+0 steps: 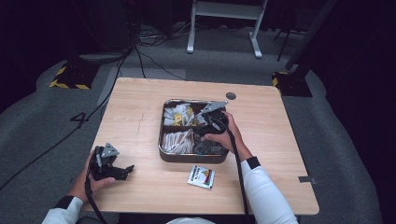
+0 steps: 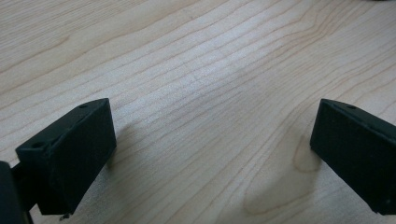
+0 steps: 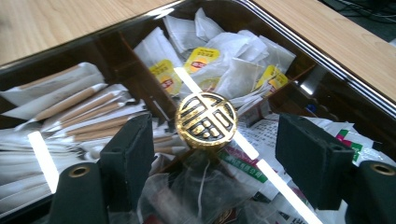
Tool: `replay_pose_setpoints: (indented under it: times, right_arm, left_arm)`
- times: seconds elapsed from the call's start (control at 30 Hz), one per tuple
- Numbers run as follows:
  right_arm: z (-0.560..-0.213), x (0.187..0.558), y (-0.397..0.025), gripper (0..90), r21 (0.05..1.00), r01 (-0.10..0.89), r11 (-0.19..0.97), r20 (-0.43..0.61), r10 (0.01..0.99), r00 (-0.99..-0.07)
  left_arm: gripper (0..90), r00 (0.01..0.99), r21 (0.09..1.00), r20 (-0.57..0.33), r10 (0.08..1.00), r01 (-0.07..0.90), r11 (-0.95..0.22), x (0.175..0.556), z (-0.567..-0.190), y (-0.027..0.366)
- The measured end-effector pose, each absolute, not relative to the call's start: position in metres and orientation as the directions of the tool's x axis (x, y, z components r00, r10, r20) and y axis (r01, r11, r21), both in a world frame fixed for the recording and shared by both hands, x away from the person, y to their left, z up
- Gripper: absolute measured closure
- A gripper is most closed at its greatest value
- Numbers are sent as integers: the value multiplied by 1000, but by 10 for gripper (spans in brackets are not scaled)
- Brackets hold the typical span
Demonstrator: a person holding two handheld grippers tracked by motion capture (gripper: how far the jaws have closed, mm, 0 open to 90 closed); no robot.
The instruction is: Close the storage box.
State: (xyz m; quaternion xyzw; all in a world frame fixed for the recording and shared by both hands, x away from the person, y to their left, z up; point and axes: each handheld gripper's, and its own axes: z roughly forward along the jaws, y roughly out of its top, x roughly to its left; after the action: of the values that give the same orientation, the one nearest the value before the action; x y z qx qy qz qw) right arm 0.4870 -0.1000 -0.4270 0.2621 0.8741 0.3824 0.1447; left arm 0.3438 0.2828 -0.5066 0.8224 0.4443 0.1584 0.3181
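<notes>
A square metal box (image 1: 191, 158) with compartments stands mid-table under a clear lid that mirrors light strips. A round gold knob (image 3: 206, 120) sits at the lid's centre. My right gripper (image 1: 212, 122) hovers over the box, open (image 3: 217, 140), with one jaw on each side of the knob and neither touching it. Under the lid lie white tea bags (image 3: 219, 60) with yellow tags and paper sticks (image 3: 79, 112). My left gripper (image 1: 122, 171) rests on the table at the near left, open (image 2: 212, 135), with bare wood between its jaws.
A small colourful packet (image 1: 201, 176) lies flat on the wooden table (image 1: 140, 116) just in front of the box. A grey round cap (image 1: 230, 96) sits in the tabletop behind the box. Cables and stand legs are on the floor beyond the far edge.
</notes>
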Motion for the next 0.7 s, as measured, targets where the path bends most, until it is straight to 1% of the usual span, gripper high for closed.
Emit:
replay_pose_setpoints:
  times: [0.17,0.3,0.7]
  right_arm:
    - [-420,481,-106,283,752,322,576,-67,553,-830]
    - [-416,476,-113,277,760,317,568,-61,546,-835]
    - [-412,466,-132,274,741,290,605,-119,544,-831]
  left_arm:
    - [5,555,664,-22,832,630,-403,344,-507,283]
    - [5,555,664,-22,832,630,-403,344,-507,283]
    - [5,555,664,-22,832,630,-403,344,-507,283]
